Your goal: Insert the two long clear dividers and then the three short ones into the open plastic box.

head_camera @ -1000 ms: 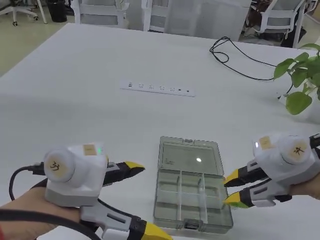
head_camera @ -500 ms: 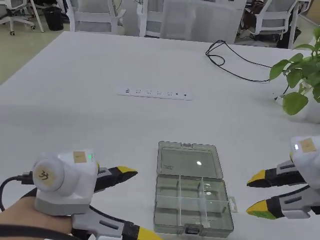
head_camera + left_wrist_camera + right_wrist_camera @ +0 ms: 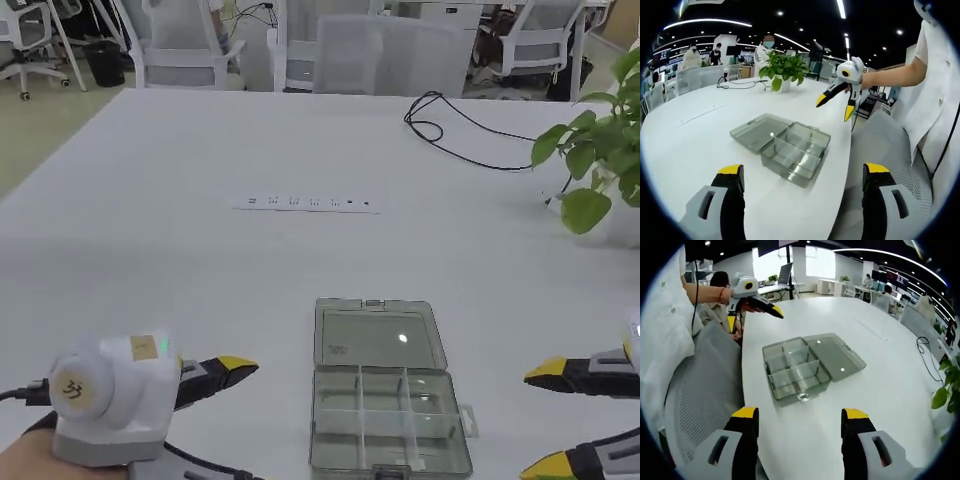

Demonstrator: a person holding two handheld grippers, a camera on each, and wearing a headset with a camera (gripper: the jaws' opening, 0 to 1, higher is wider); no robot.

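Note:
The open plastic box (image 3: pixel 390 440) lies near the table's front edge with its lid (image 3: pixel 378 335) folded flat behind it. Clear dividers (image 3: pixel 385 410) stand inside and split it into several compartments. My left gripper (image 3: pixel 250 420) is open to the left of the box, apart from it and holding nothing. My right gripper (image 3: pixel 548 420) is open to the right of the box, also clear of it. In the left gripper view the box (image 3: pixel 795 150) lies ahead of my left gripper (image 3: pixel 802 172), with the right gripper (image 3: pixel 835 107) beyond it. In the right gripper view the box (image 3: pixel 795 370) lies beyond my right gripper (image 3: pixel 800 413), and the left gripper (image 3: pixel 771 310) is across from it.
A white power strip (image 3: pixel 308 203) lies mid-table and a black cable (image 3: pixel 450 130) curls at the far right. A potted plant (image 3: pixel 600 160) stands at the right edge. Office chairs (image 3: pixel 180 40) line the far side. The table edge is close behind both grippers.
Both grippers have drawn outward, away from the box; the right one has left its right wall. The head camera has tilted up. The box has stayed in place.

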